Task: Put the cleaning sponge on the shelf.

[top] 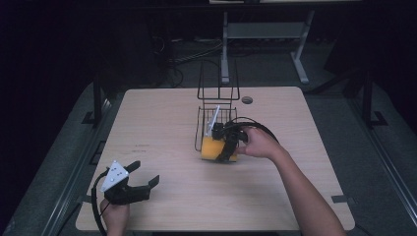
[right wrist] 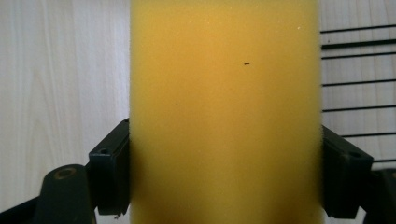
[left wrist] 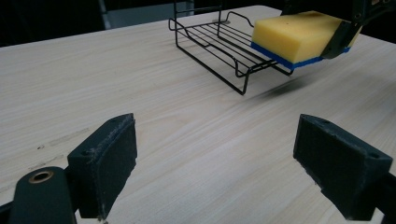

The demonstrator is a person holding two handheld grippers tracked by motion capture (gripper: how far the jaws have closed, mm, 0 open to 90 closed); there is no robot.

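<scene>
Nearest the high camera, the left tongs (top: pixel 142 179) sit low over the near left corner of the surface (top: pixel 162 211), jaws spread wide with nothing between them; the left gripper view shows bare wood between its two black pads (left wrist: pixel 105 158). They are well apart from the work.

Farther in, the right tongs (top: pixel 225 143) are clamped across the short width of a yellow sponge (top: pixel 212 148), one jaw on each long side, as the right gripper view shows (right wrist: pixel 224 112). The sponge's long axis runs straight ahead along the jaws. Its blue scrub layer faces down, seen from the left gripper view (left wrist: pixel 299 32), and it hangs clear of the surface with a shadow beneath.

What matters for the coming move is the black wire rack (top: pixel 216 115): it lies just beyond the sponge's far end, and the front lip seems to be at or just under the sponge, though from above the overlap is hard to judge. So the right hand (top: pixel 258 143) is plainly the nearer one, and the sponge probably has to travel forward, lengthwise, onto the rack's wire floor (left wrist: pixel 219 39).
</scene>
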